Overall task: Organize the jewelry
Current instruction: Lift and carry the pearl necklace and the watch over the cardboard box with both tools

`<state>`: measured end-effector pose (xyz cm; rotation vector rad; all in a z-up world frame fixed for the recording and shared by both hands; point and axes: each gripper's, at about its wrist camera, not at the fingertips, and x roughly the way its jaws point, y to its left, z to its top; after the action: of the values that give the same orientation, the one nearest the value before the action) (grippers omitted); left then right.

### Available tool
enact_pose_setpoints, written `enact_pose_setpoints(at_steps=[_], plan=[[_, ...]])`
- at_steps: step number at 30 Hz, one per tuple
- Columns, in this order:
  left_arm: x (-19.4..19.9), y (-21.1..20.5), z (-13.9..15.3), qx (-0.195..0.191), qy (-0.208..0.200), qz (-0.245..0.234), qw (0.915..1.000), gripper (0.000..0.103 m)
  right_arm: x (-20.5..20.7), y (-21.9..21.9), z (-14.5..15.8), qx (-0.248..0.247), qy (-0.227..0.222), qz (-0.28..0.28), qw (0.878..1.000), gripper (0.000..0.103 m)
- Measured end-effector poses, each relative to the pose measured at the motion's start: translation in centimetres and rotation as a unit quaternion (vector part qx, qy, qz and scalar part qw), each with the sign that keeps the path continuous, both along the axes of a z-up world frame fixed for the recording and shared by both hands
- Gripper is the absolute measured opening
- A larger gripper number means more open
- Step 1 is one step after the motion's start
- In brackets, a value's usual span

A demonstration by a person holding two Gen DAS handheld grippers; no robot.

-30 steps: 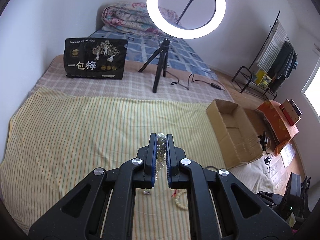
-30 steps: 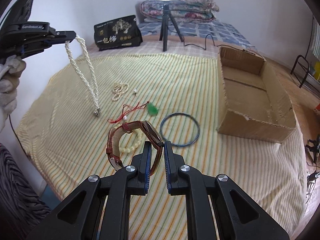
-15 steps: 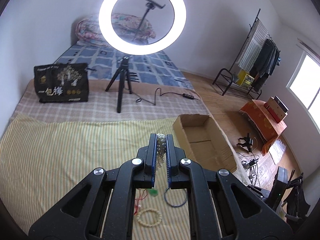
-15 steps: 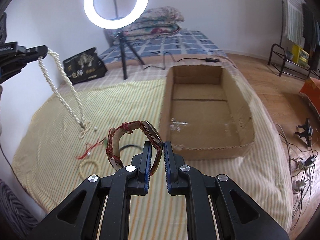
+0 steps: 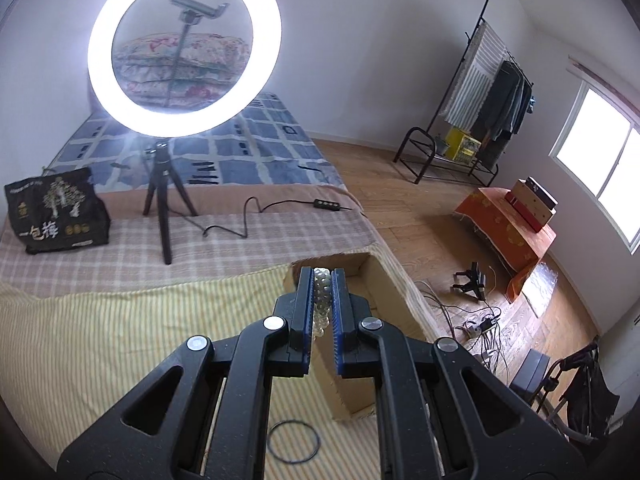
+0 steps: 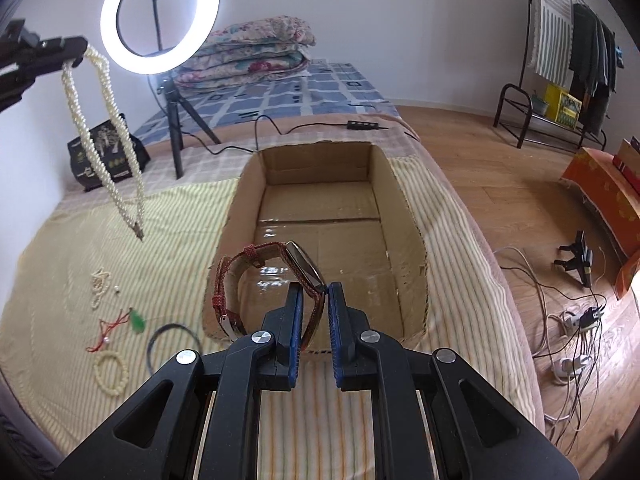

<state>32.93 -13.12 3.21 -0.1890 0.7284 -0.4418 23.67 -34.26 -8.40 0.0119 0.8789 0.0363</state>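
My left gripper [image 5: 321,276] is shut on a white pearl necklace [image 5: 321,300]; in the right wrist view the gripper [image 6: 76,50] holds the necklace [image 6: 108,136] hanging in the air left of the open cardboard box [image 6: 396,200]. My right gripper [image 6: 314,292] is shut on a watch with a brown-red strap [image 6: 256,276], held over the box's near end. On the striped cloth left of the box lie a blue ring [image 6: 172,344], a cream bead bracelet [image 6: 111,372], a red cord with a green pendant [image 6: 120,324] and a small pearl piece [image 6: 99,286].
A ring light on a tripod [image 6: 160,16] and a black bag [image 6: 106,152] stand behind the cloth [image 6: 168,248]. Folded quilts [image 6: 248,52] lie at the bed's head. Cables and power strips [image 6: 576,320] cover the floor on the right, near a clothes rack [image 6: 560,60].
Both grippers have swung right toward the box. The watch now hangs over the box's near end, and the necklace has lifted clear of the cloth.
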Motion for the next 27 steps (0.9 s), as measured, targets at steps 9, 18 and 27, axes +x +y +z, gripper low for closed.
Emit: enact_pose_setpoints(at_steps=[9,18,27], plan=[[4.5,-5.4,0.0,-0.005,0.014,-0.028,0.9995,0.006,1.9,-1.7,-0.9,0.012,0.016,-0.022,1.0,0.011],[7.8,-9.5,-5.6,0.019,0.063,-0.039,0.9971,0.006,2.6,-2.0,-1.9,0.001,0.035,-0.026,0.999,0.011],[8.6,-10.5,-8.3,0.041,0.084,-0.047,0.9945,0.006,3.0,-2.7,-2.7,-0.003,0.048,-0.039,0.998,0.011]])
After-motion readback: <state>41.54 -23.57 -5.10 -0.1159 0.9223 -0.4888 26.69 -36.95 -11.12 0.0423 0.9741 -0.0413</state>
